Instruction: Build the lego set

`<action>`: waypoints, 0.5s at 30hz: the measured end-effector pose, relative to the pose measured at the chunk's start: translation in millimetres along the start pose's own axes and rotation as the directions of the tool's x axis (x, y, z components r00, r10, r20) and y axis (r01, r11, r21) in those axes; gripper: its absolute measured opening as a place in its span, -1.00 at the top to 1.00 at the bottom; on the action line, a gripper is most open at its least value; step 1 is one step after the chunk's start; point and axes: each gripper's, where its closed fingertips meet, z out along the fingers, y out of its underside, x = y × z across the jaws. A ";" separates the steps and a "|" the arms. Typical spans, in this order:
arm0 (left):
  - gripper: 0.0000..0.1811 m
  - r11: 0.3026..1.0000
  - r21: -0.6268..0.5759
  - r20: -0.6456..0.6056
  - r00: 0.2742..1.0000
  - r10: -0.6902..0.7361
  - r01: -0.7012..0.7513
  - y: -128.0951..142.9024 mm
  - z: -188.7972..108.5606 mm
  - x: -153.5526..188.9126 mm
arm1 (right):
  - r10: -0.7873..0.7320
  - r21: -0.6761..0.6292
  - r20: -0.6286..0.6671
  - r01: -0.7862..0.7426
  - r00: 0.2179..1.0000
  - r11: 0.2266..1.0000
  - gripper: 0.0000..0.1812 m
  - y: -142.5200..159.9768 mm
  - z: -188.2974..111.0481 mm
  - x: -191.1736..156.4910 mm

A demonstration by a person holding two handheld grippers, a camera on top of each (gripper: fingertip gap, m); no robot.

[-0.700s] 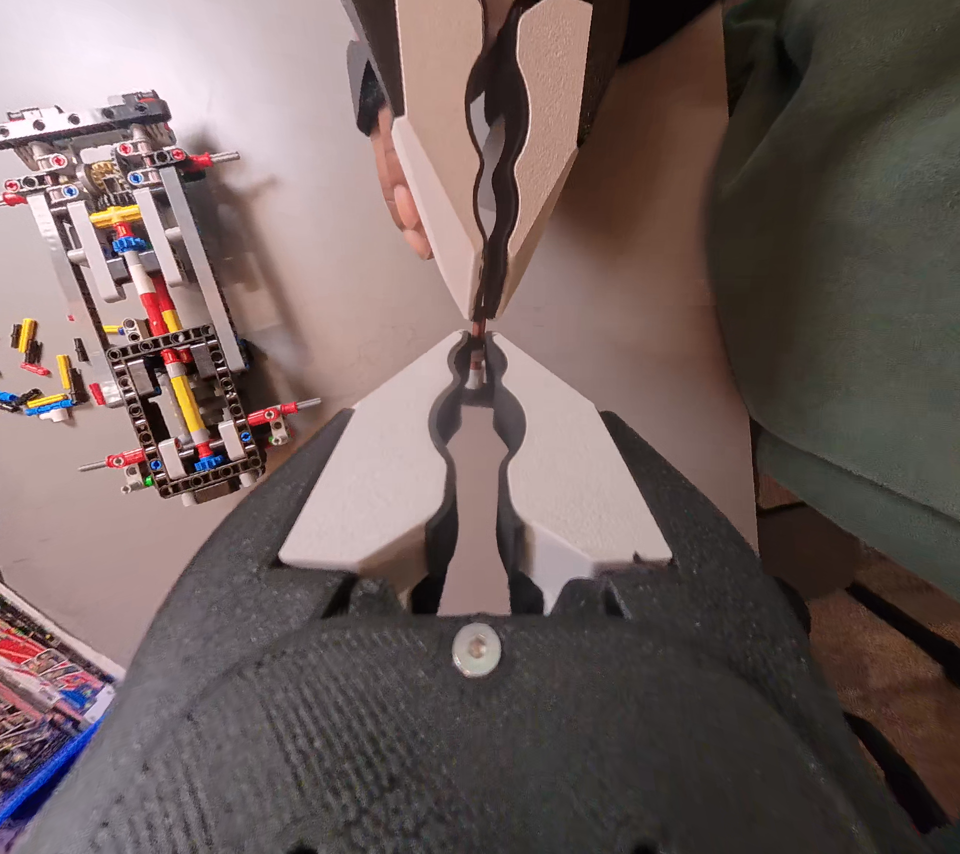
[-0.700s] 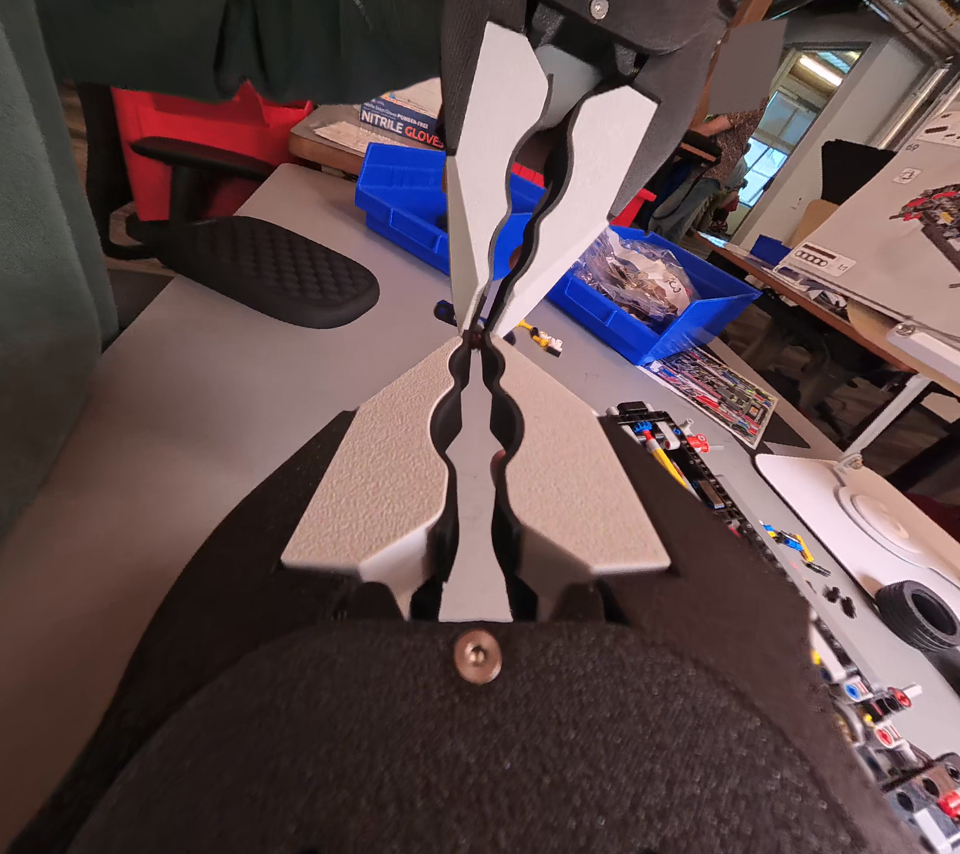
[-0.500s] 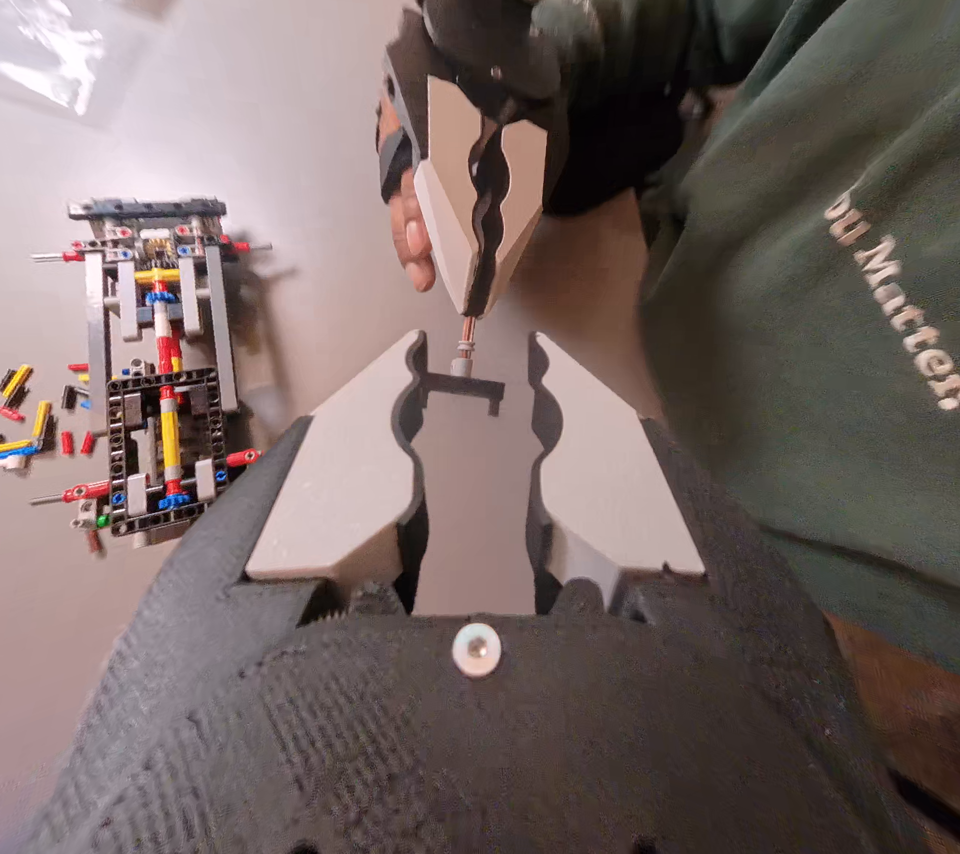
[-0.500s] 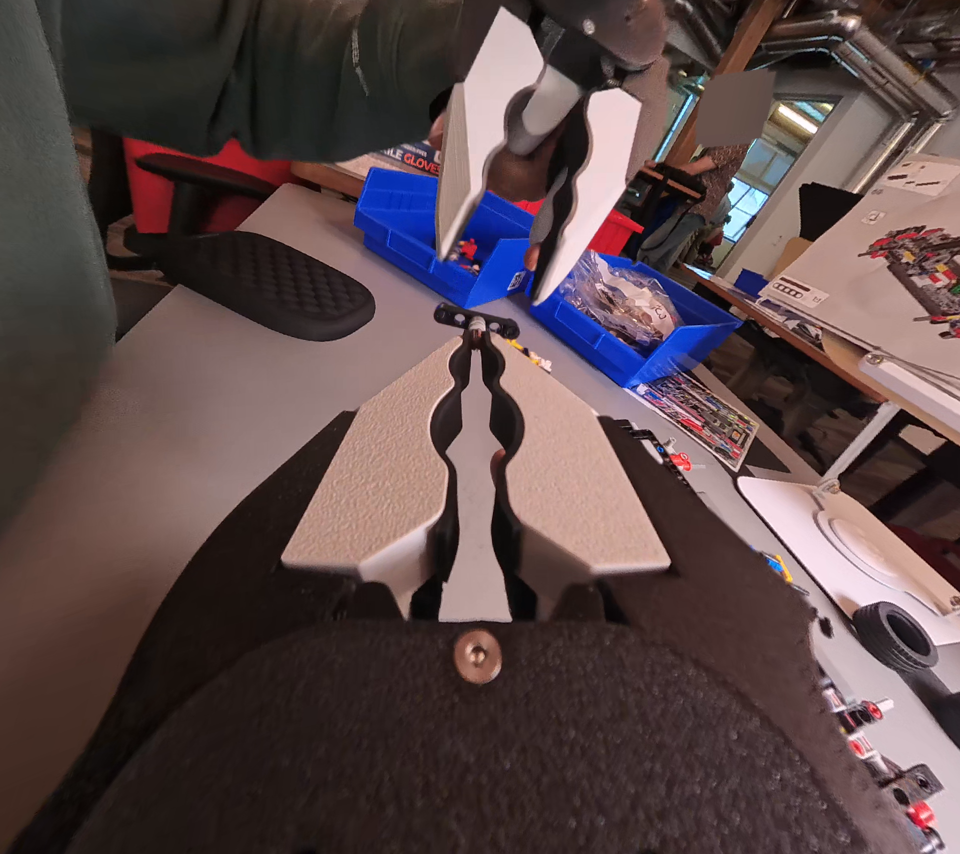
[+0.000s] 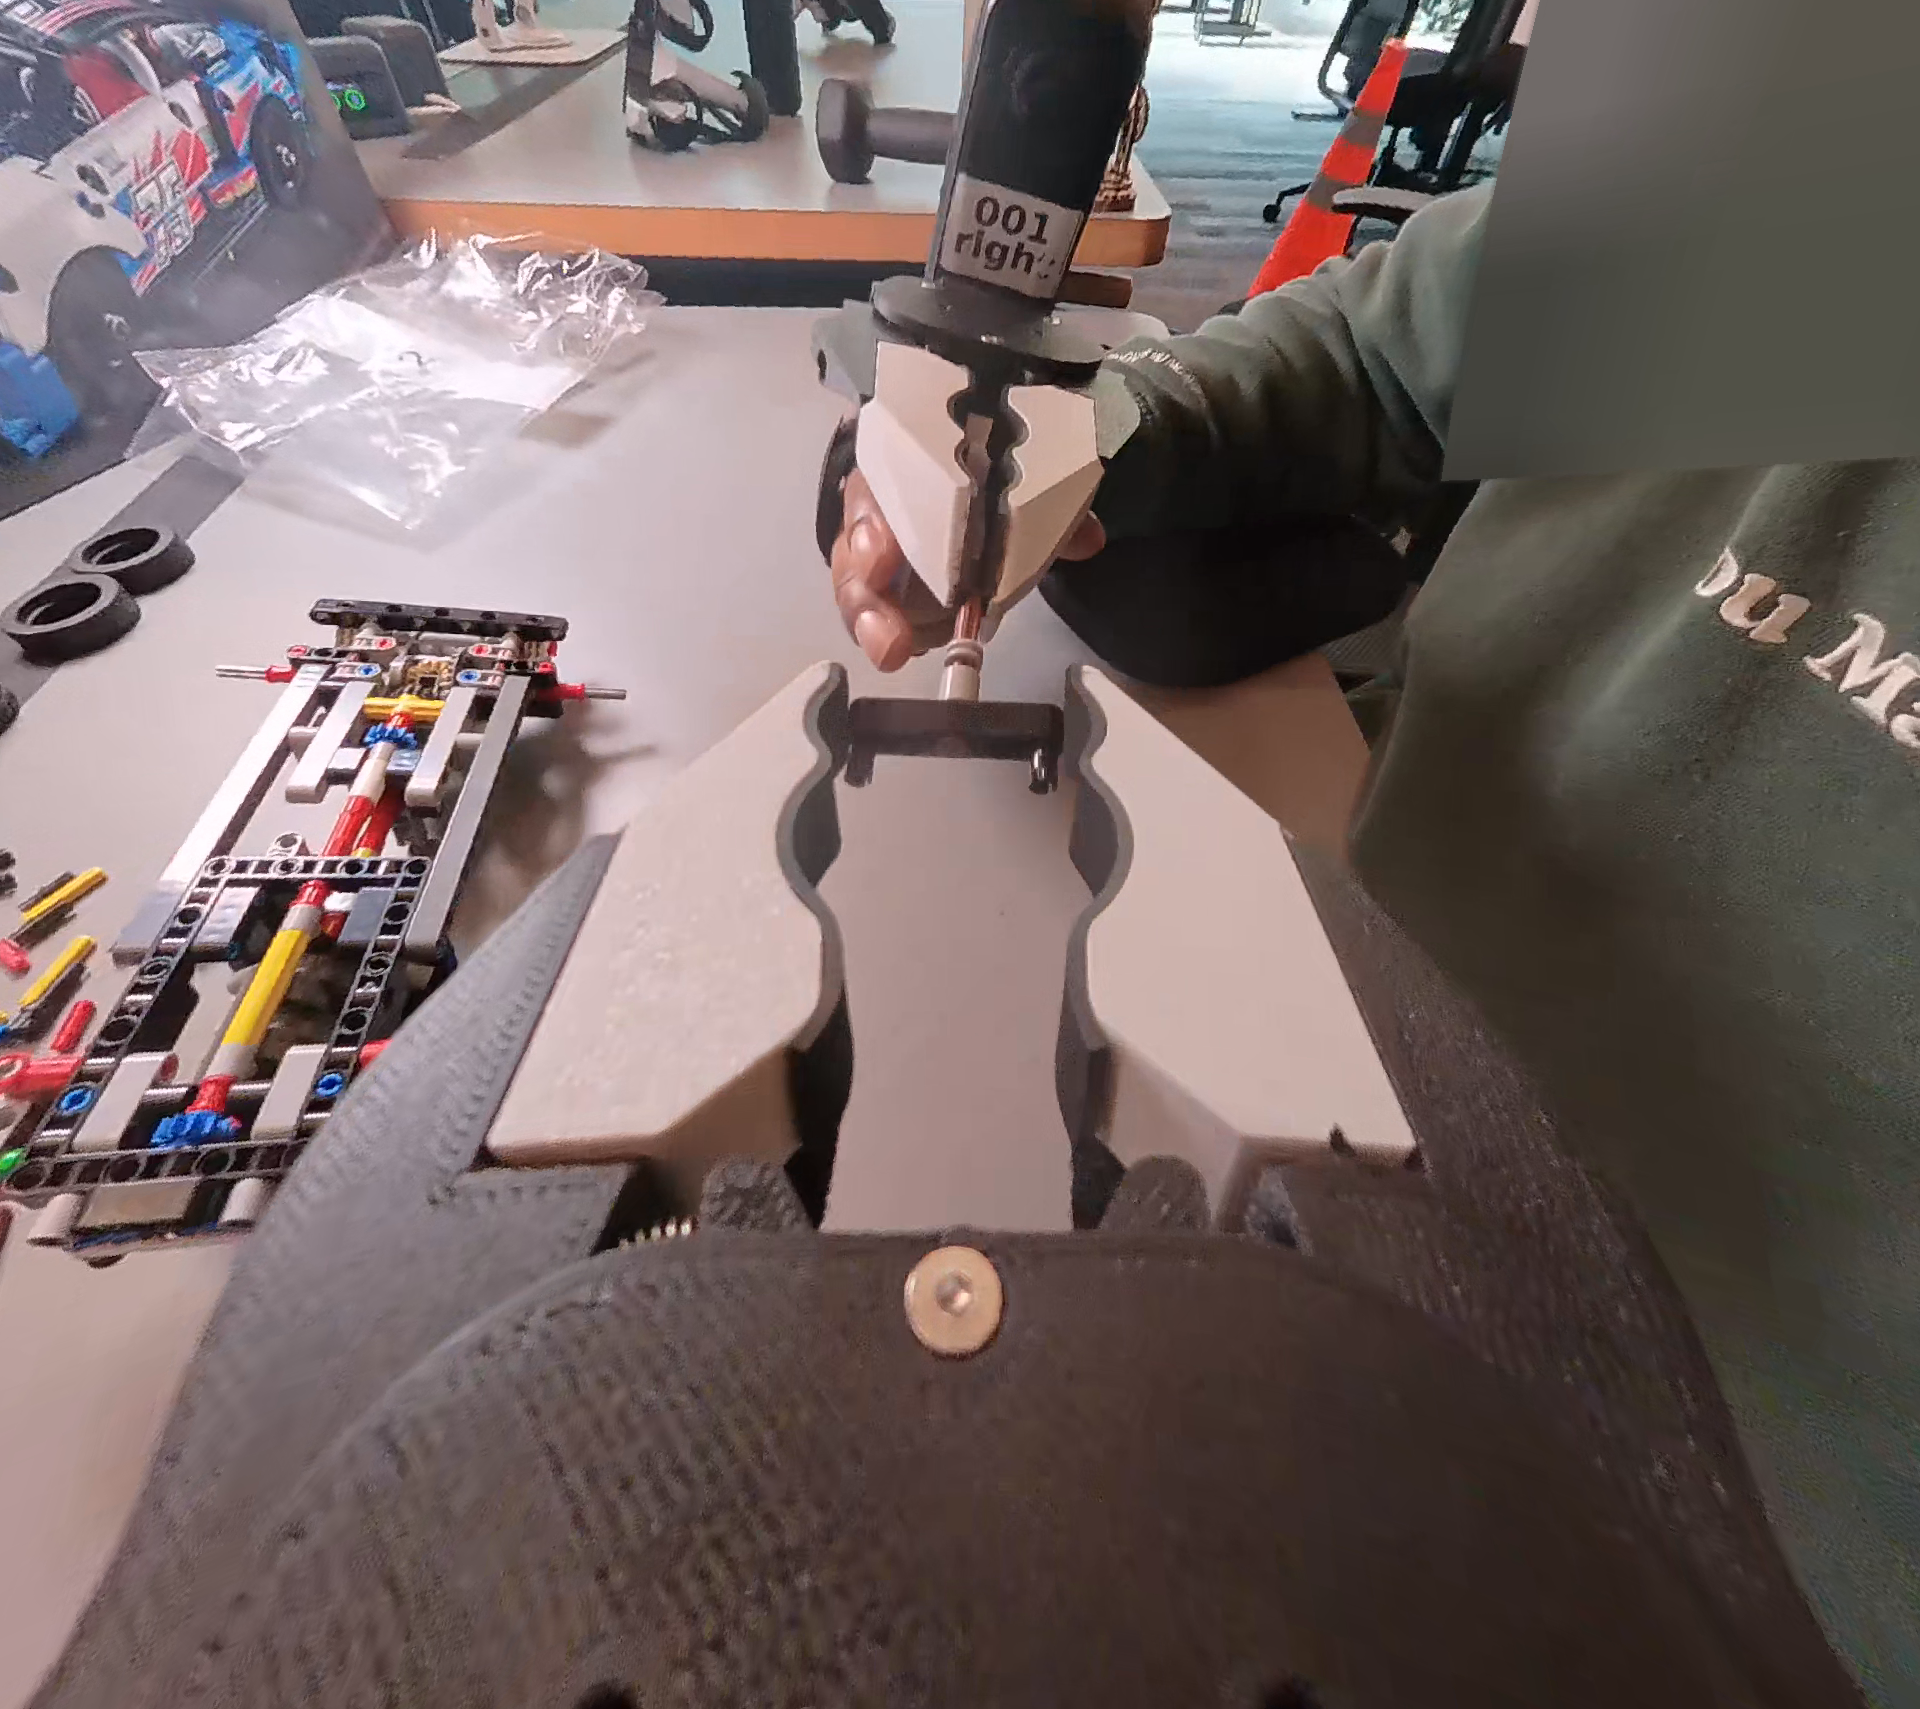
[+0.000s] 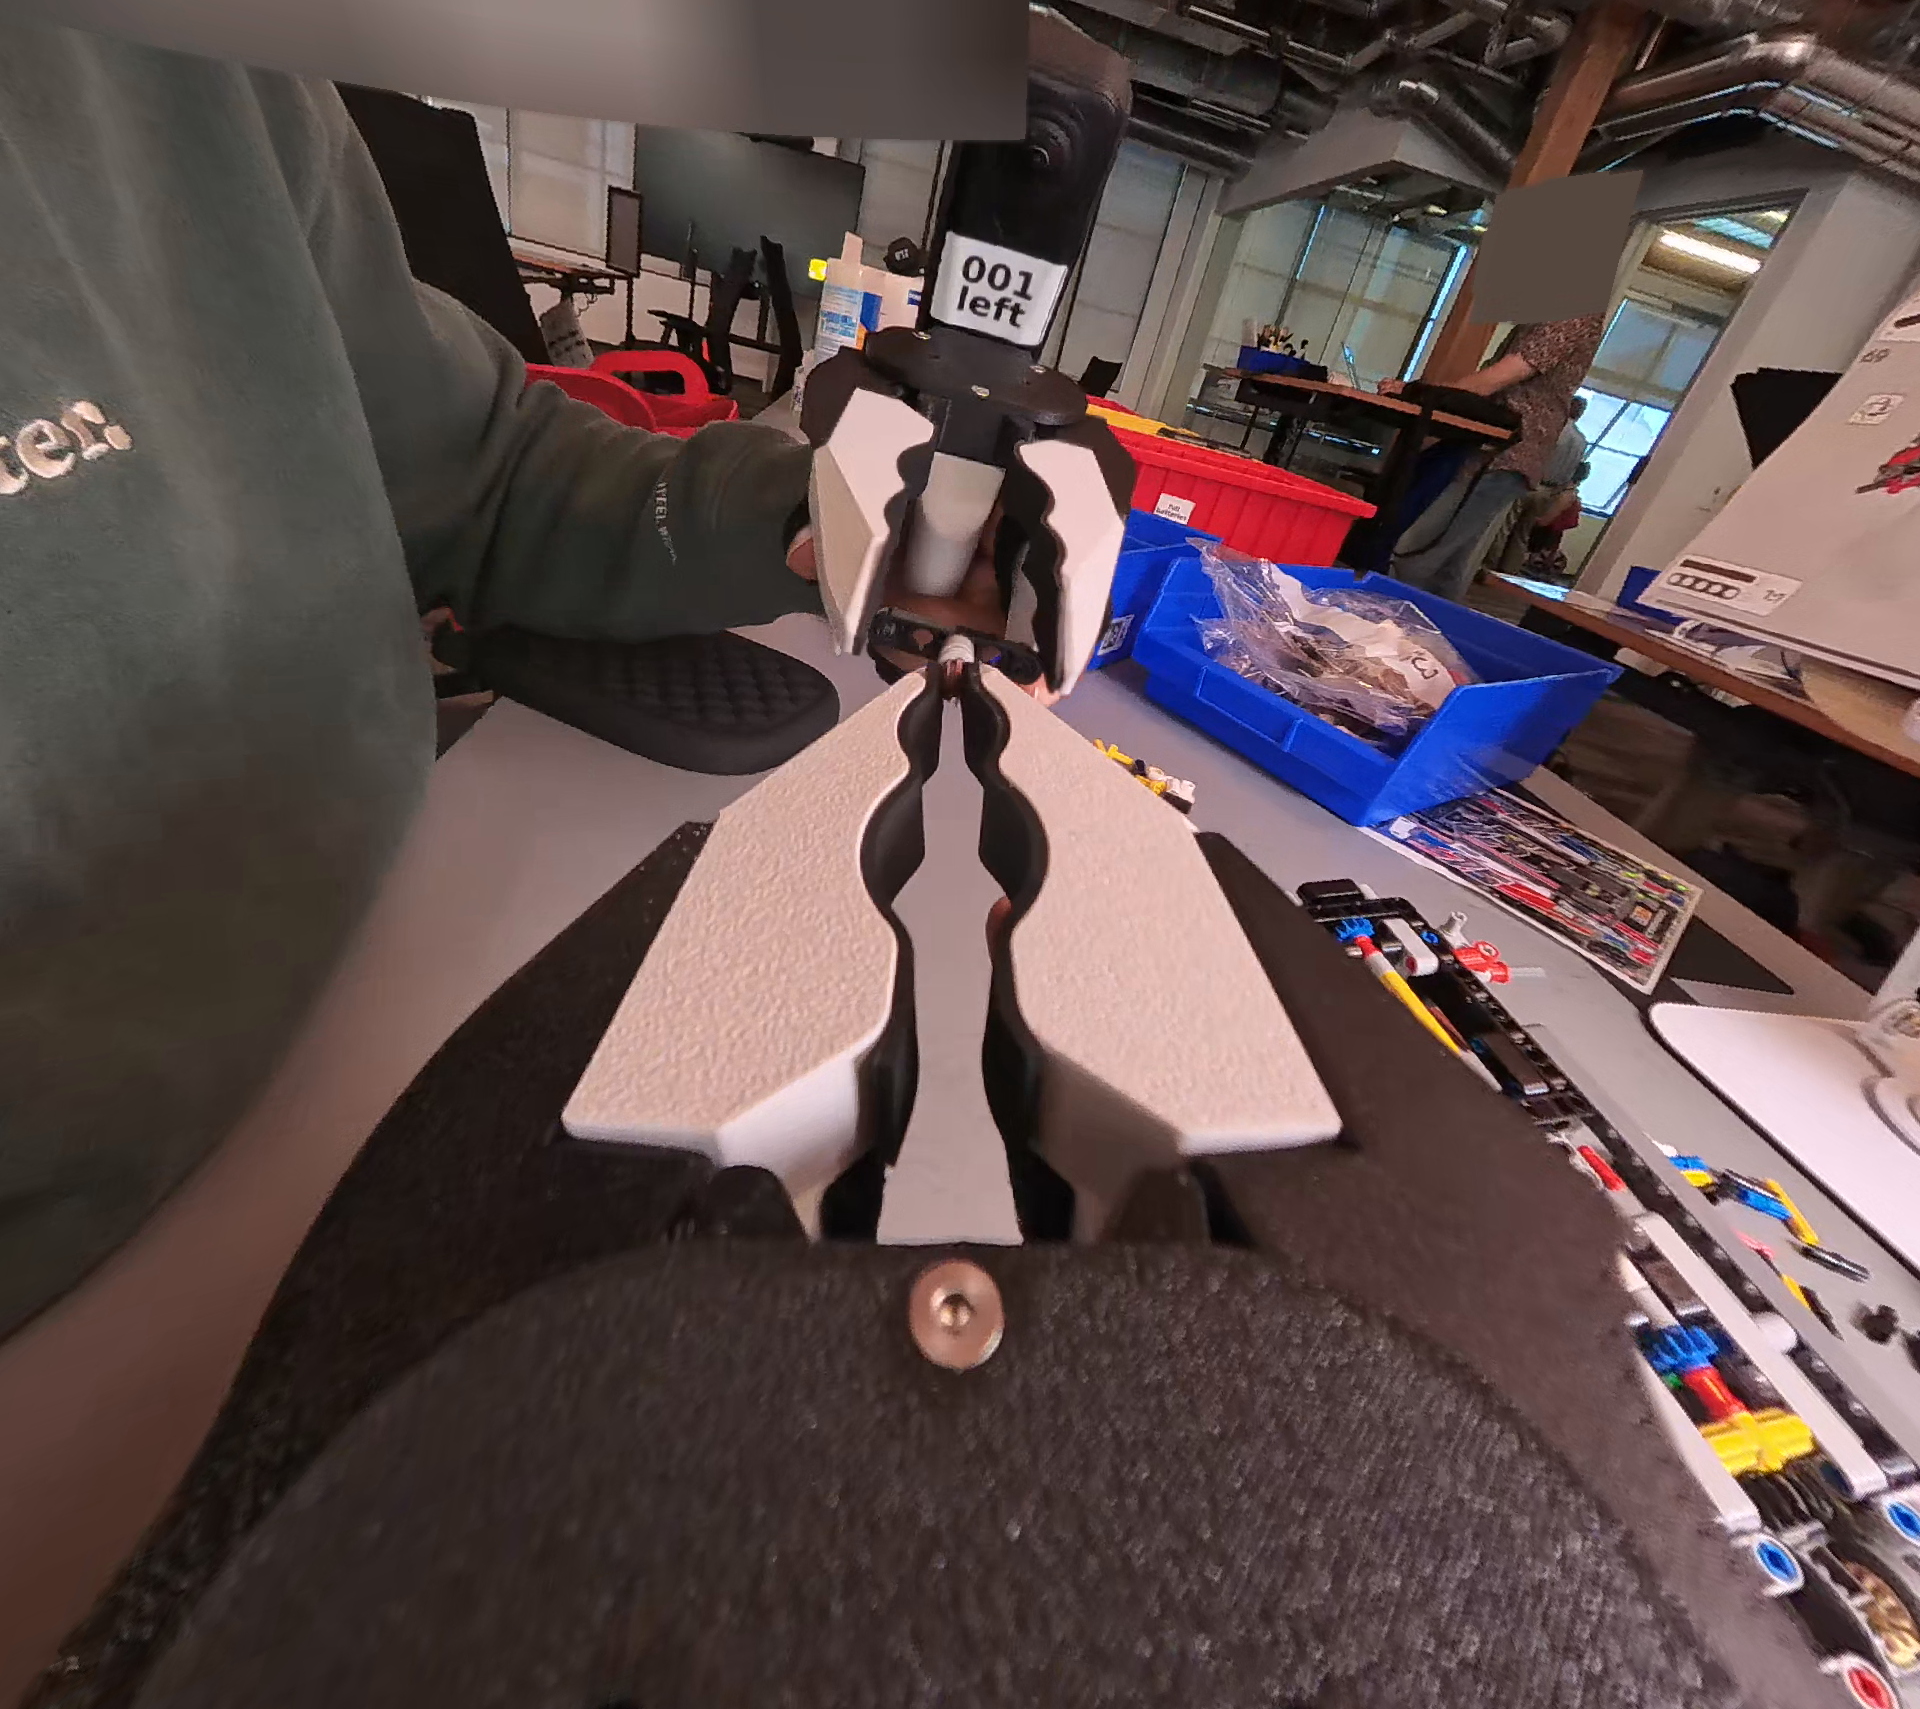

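Observation:
My right gripper (image 6: 951,688) is shut on a thin reddish-brown axle (image 5: 966,625) with a grey bush (image 5: 958,674) at its end. The axle is plugged into the middle of a short black beam (image 5: 954,740). My left gripper (image 5: 951,703) is open wide, and the beam spans the gap between its fingertips; I cannot tell if the ends touch the pads. In the right wrist view the left gripper (image 6: 956,620) faces mine, with the beam (image 6: 914,629) between its tips. The right gripper (image 5: 977,594) points down at the beam. The car chassis (image 5: 312,880) lies on the table to the left.
Two black tyres (image 5: 73,610), an empty plastic bag (image 5: 395,371) and the set's box (image 5: 125,49) are at the far left. Loose small parts (image 5: 52,932) lie beside the chassis. Blue bins (image 6: 1351,703), a red bin (image 6: 1226,496) and a booklet (image 6: 1548,880) stand right of it. Both grippers' tips are close together, under 4 cm apart.
My left gripper opened from shut and now straddles the black beam. Both grippers tilted up towards level, so the room shows behind. The right gripper kept its hold on the axle.

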 end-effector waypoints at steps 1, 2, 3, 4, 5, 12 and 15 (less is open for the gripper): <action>0.56 1.000 -0.009 0.008 1.000 0.006 -0.006 1.8 0.2 -1.0 | -0.004 -0.005 -0.002 0.004 1.000 1.000 0.99 1.1 -0.1 0.5; 0.56 1.000 -0.010 0.015 1.000 0.018 -0.018 2.4 -0.1 -1.1 | -0.005 -0.008 0.000 0.005 1.000 1.000 0.99 1.8 -0.3 0.7; 0.56 1.000 -0.007 0.017 1.000 0.026 -0.026 2.0 -0.5 -0.4 | -0.002 -0.006 0.003 0.002 1.000 1.000 0.99 2.0 -0.3 0.4; 0.57 0.999 -0.005 0.023 0.999 0.034 -0.033 1.8 -0.9 -0.3 | 0.002 -0.007 0.006 -0.002 1.000 1.000 0.99 2.5 0.0 0.3; 0.57 0.999 -0.002 0.032 0.998 0.045 -0.045 1.6 -1.2 -0.8 | -0.001 -0.010 0.005 0.001 1.000 1.000 0.99 3.2 0.2 0.6; 0.57 0.997 0.026 0.052 0.996 0.073 -0.075 5.5 -2.2 -2.0 | -0.004 -0.025 0.007 0.004 1.000 1.000 0.99 6.8 1.8 1.6; 0.57 0.997 0.035 0.051 0.996 0.072 -0.074 8.8 -1.7 -2.6 | -0.011 -0.045 0.011 0.012 1.000 0.999 0.99 9.8 1.7 1.9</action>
